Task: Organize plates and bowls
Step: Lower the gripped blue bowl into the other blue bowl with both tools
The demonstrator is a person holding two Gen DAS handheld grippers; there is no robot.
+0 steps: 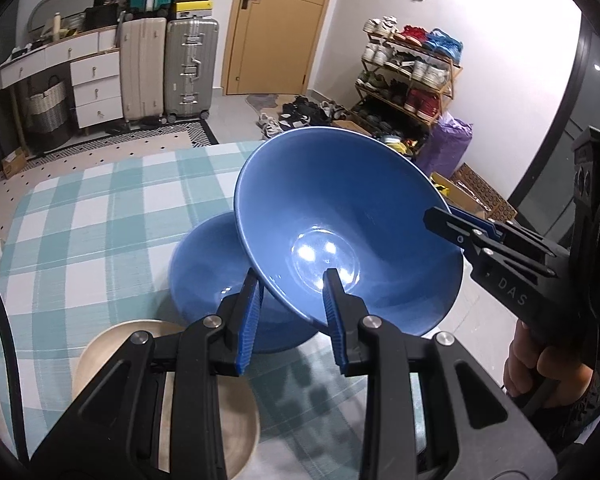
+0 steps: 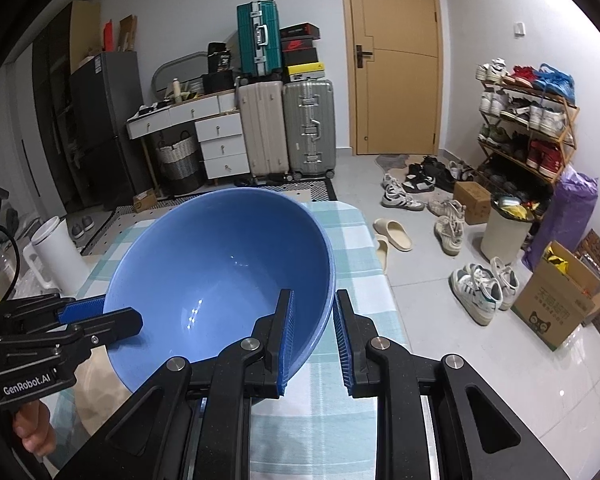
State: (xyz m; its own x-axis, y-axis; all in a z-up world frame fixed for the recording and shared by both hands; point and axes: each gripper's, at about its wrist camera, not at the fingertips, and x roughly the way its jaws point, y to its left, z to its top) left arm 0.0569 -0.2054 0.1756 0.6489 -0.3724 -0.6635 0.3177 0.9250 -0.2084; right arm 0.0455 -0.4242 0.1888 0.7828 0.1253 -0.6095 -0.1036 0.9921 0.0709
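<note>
Gripping blue bowl (image 1: pixel 340 208), both tools.

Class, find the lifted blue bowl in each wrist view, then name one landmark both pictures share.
Left wrist view: the lifted blue bowl fills the centre, tilted, above a second blue bowl.
Right wrist view: the lifted blue bowl sits centre-left, its rim in the right claw.
Shared landmark: the silver suitcase left of the door.
</note>
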